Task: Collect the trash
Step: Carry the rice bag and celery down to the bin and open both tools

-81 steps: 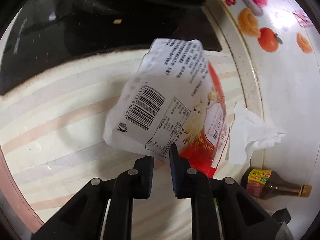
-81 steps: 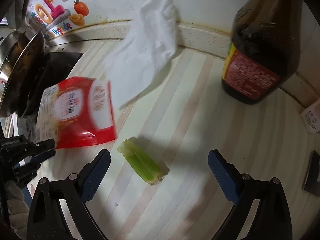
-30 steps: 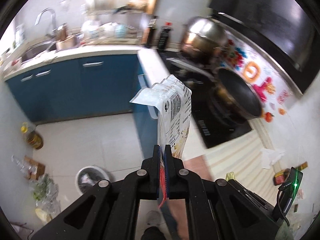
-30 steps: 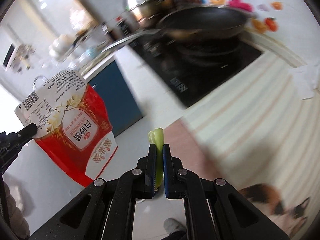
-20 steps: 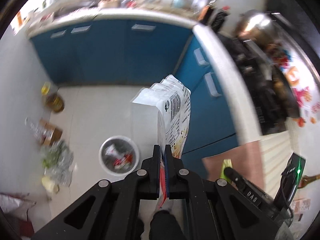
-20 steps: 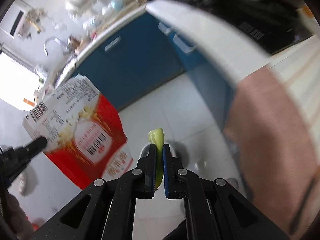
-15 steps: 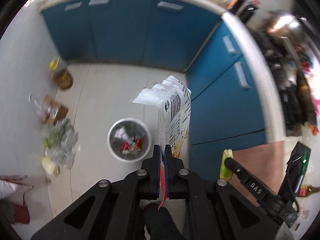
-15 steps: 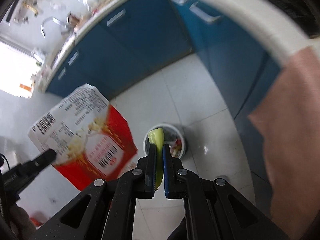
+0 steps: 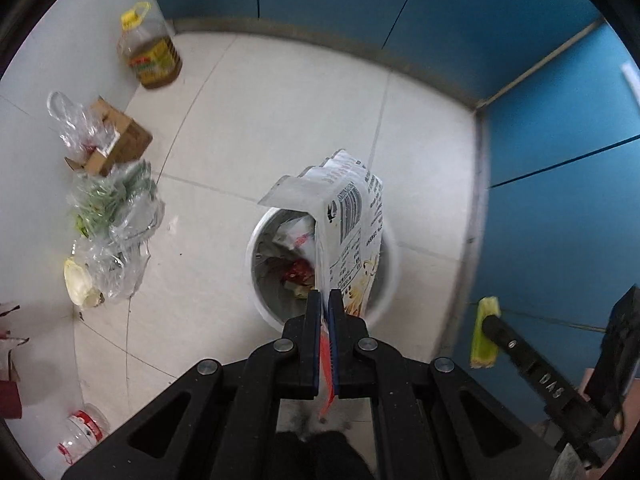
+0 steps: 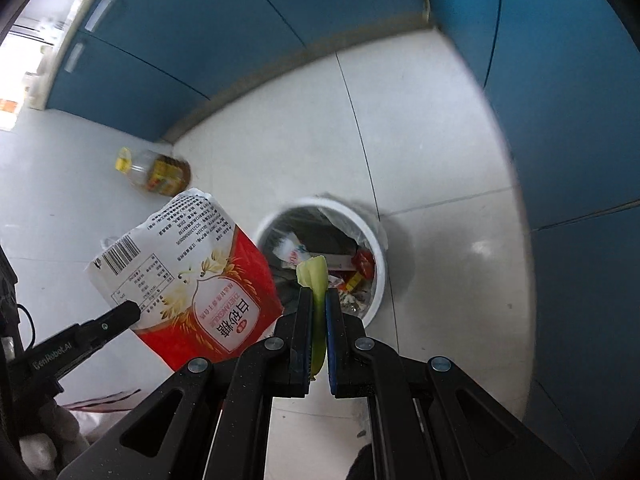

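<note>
Both grippers now hang over the floor instead of the counter. Left gripper [image 9: 325, 298] clamps the red-and-white bag [image 9: 352, 236], right gripper [image 10: 319, 296] pinches the green stalk [image 10: 316, 280]; beyond them, the white trash bin [image 10: 380, 256] stands near blue cabinets [image 9: 560, 208].

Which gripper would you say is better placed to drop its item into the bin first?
Probably the left gripper: its red and white packet hangs directly over the white bin. From the left view, the right gripper holds the green stalk off to the side.
</note>
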{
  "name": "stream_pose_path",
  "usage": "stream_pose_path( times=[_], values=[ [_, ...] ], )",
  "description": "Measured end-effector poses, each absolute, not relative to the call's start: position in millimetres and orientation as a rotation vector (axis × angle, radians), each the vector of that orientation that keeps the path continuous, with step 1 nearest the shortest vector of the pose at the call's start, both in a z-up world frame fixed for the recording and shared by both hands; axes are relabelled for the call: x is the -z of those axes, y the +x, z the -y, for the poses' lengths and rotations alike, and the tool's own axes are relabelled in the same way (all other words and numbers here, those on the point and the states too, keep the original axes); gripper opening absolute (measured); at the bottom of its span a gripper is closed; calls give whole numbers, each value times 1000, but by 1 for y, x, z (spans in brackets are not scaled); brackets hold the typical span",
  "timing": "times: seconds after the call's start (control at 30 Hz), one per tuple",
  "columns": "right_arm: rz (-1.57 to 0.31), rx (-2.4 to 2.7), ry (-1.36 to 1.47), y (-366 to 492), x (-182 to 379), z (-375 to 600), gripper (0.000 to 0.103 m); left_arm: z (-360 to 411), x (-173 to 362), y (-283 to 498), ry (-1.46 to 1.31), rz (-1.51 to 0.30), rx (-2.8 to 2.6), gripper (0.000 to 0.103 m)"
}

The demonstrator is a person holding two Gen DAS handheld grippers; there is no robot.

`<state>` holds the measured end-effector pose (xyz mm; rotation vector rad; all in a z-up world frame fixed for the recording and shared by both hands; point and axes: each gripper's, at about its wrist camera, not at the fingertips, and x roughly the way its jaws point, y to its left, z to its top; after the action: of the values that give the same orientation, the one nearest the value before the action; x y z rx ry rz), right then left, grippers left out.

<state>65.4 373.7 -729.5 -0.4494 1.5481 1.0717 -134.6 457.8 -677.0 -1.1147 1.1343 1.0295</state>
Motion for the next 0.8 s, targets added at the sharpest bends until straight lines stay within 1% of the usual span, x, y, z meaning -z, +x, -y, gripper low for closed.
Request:
stream_pose_path(
  times=[0.07, 0.17, 0.33, 0.37, 0.43, 0.47, 0.5, 0.53, 0.57, 0.6, 0.63, 0.7, 0.77, 0.8],
  values=[
    [-1580, -1072, -461, 61, 778, -384, 6, -462, 708, -137, -1130, -1161, -1035, 1],
    [-1607, -1086, -484, 59, 828, -397, 6, -467, 751, -144, -1172, -1181, -1043, 1],
    [-1635, -1126, -531, 41, 876, -418, 6, -474, 789, -145, -1258, -1196, -1016, 4],
    [-1635, -1134, -549, 37, 885, -424, 8, -475, 792, -144, -1271, -1198, -1007, 7],
    [-1648, -1126, -574, 31, 896, -432, 10, -478, 797, -140, -1282, -1201, -986, 7],
    [-1648, -1118, -581, 31, 898, -432, 14, -480, 798, -138, -1267, -1209, -993, 7],
    [-1640, -1106, -596, 30, 901, -435, 17, -481, 795, -137, -1253, -1205, -992, 12],
    [-1633, -1103, -602, 29, 901, -437, 28, -482, 795, -137, -1249, -1197, -993, 19],
    [-1628, -1100, -599, 29, 899, -438, 43, -483, 792, -136, -1242, -1191, -996, 50],
    [-1623, -1097, -593, 29, 897, -438, 48, -484, 789, -137, -1235, -1188, -1001, 90],
    [-1616, -1095, -593, 30, 894, -438, 53, -485, 789, -138, -1224, -1183, -1009, 101],
    [-1598, -1100, -601, 34, 884, -433, 54, -485, 785, -138, -1199, -1185, -1024, 103],
    [-1578, -1100, -618, 36, 873, -428, 63, -483, 780, -142, -1183, -1186, -1044, 103],
    [-1568, -1101, -626, 36, 869, -427, 66, -483, 778, -144, -1168, -1191, -1059, 103]
  ],
)
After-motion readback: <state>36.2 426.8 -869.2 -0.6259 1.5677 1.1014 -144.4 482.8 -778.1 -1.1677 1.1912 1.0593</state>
